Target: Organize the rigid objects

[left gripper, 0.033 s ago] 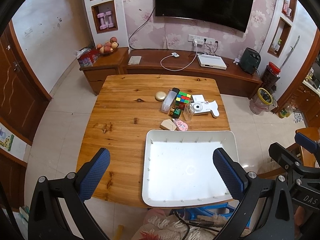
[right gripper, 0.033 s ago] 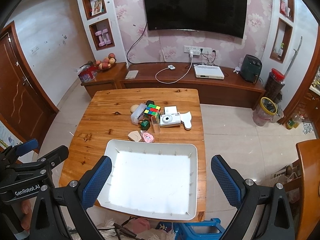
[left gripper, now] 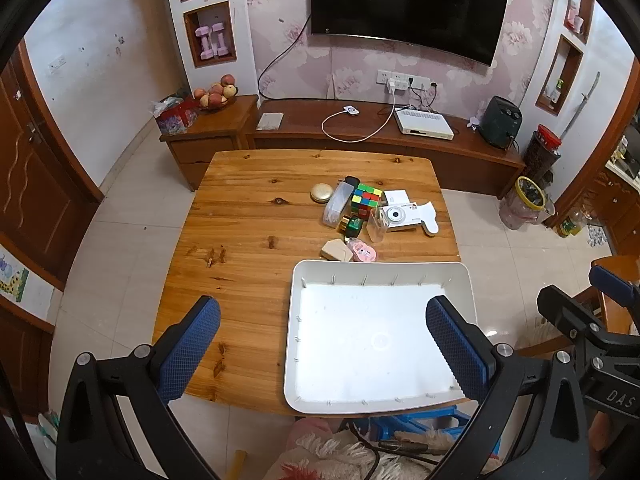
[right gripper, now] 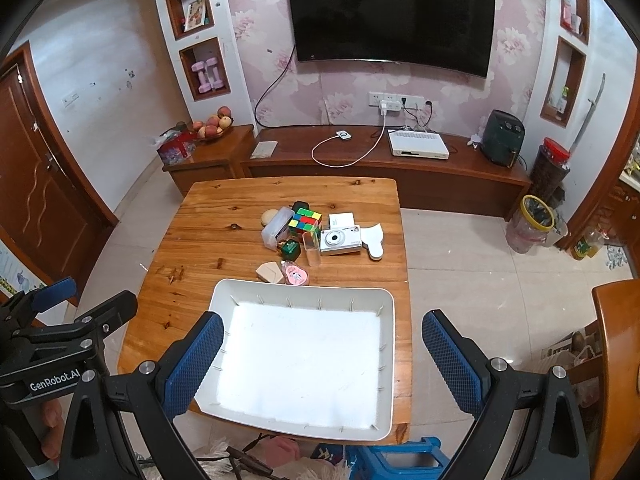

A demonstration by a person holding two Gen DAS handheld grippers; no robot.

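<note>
An empty white tray (left gripper: 376,268) (right gripper: 304,286) sits at the near edge of the wooden table (left gripper: 256,216) (right gripper: 216,236). Behind it lies a cluster: a Rubik's cube (left gripper: 366,198) (right gripper: 306,220), a white camera (left gripper: 398,216) (right gripper: 340,239), a clear box (left gripper: 338,204) (right gripper: 277,228), a small green cube (left gripper: 354,226) (right gripper: 291,250), a clear cup (left gripper: 377,224) (right gripper: 312,249), a beige piece (left gripper: 336,250) (right gripper: 270,272), a pink item (left gripper: 362,251) (right gripper: 295,274) and a round beige compact (left gripper: 321,192). My left gripper (left gripper: 320,344) and right gripper (right gripper: 320,356) are open and empty, high above the near table edge.
A white card (left gripper: 394,196) and a white flat piece (left gripper: 428,220) lie by the camera. A TV stand (left gripper: 380,136) stands beyond the table. A blue stool (right gripper: 400,456) is below the near edge. A wooden chair (right gripper: 620,360) is at right.
</note>
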